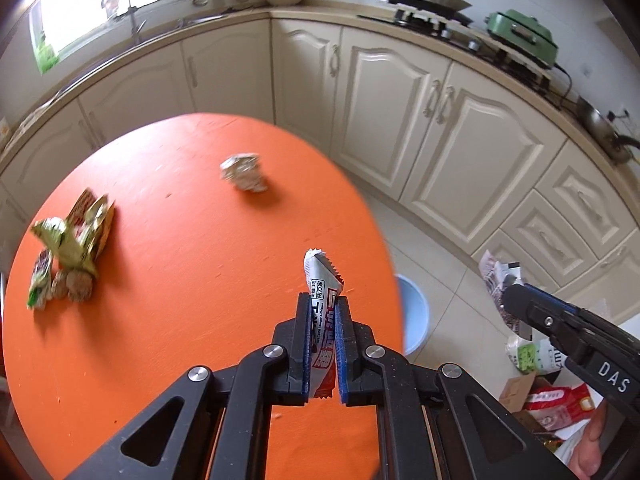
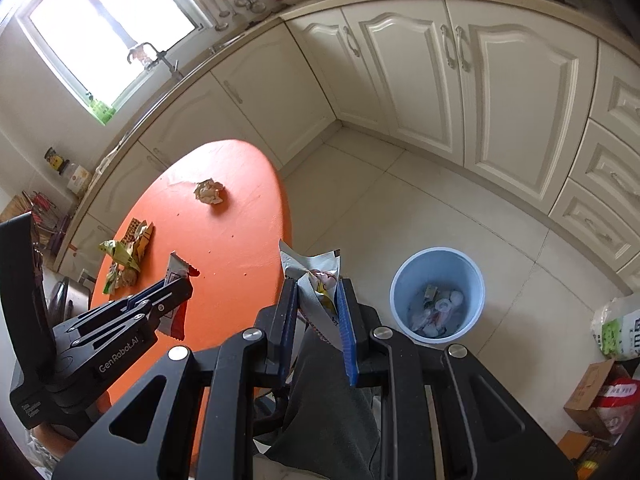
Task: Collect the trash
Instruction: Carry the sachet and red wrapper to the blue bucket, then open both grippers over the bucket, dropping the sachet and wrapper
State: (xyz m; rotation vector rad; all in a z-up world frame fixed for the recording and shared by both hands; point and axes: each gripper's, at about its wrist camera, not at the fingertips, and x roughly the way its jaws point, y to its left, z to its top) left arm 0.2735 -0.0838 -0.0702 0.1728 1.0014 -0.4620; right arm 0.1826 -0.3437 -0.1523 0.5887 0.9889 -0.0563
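Note:
My left gripper (image 1: 323, 304) is shut on a red and white sauce packet (image 1: 320, 280), held upright above the round orange table (image 1: 192, 280); the same left gripper (image 2: 176, 286) shows with the sauce packet (image 2: 176, 276) at the left of the right wrist view. My right gripper (image 2: 318, 286) is shut on a silver snack bag (image 2: 310, 268), beside the table's edge and above the floor. The light blue bin (image 2: 437, 292) stands on the floor to its right with several scraps inside. A crumpled foil ball (image 1: 244, 172) and a pile of green wrappers (image 1: 72, 248) lie on the table.
Cream cabinets (image 1: 400, 100) curve round behind the table, with a sink, tap and stove on the counter. Bags and a cardboard box (image 2: 596, 396) stand on the tiled floor at the right. A hand (image 1: 596, 436) holds the right gripper's handle.

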